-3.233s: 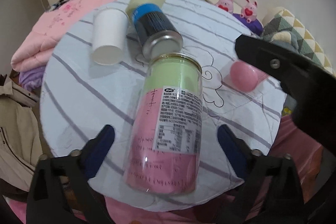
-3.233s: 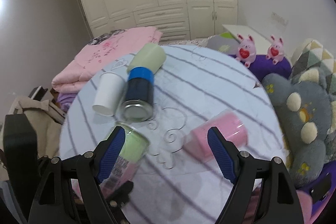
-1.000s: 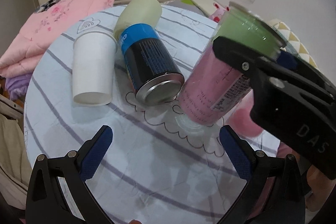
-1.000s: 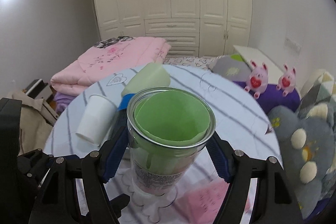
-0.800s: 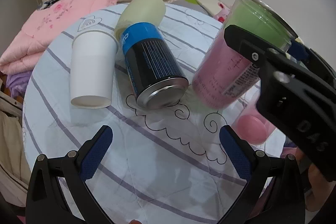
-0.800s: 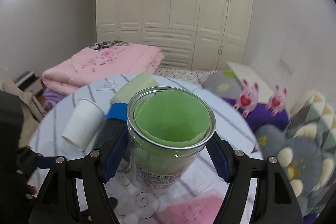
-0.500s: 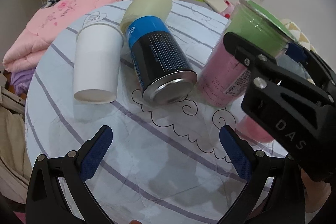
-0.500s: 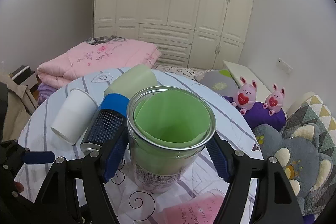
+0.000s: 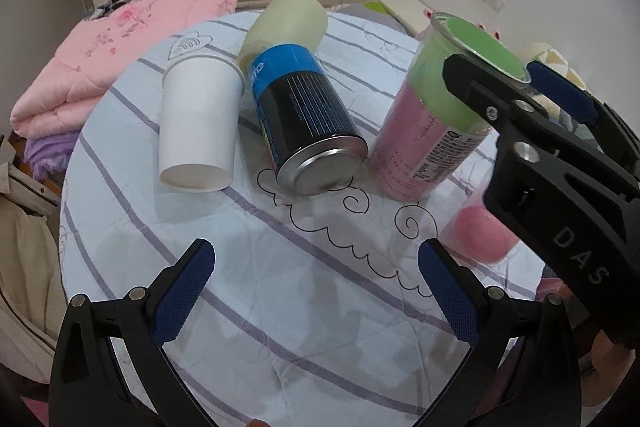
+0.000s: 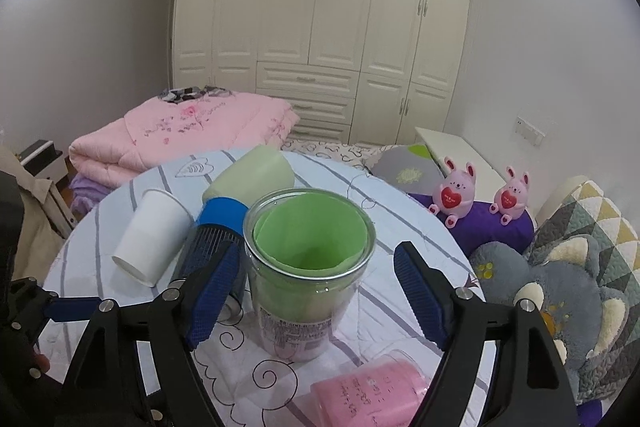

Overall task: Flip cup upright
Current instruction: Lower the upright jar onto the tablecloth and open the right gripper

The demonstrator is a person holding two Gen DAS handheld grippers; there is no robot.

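The cup (image 10: 308,259), a clear one lined green at the top and pink lower down with a printed label, is seen standing on its base with the mouth upward on the round surface (image 9: 280,307), which is covered by a pale cloth with purple stripes and black curl drawings. In the right wrist view the cup is framed between the 2 blue-padded fingers of the right gripper (image 10: 316,287); the jaws are parted wider than the cup, a clear gap being visible on the right side, while contact on the left side cannot be told. In the left wrist view the same cup (image 9: 432,131) is shown just beside a blue and black can (image 9: 304,119) lying on its side, and whether the 2 touch cannot be told. A white paper cup (image 9: 198,123) is laid on its side next to the can, and a pale yellow cup (image 9: 286,21) lies behind the can's blue end. A pink cup (image 9: 480,235) is seen lying near the surface's right edge, partly hidden by the right gripper. The left gripper (image 9: 316,291) is held wide open above bare cloth, with nothing between its fingers. A folded pink quilt (image 10: 184,135) and 2 pink plush toys (image 10: 456,193) are visible beyond the surface.
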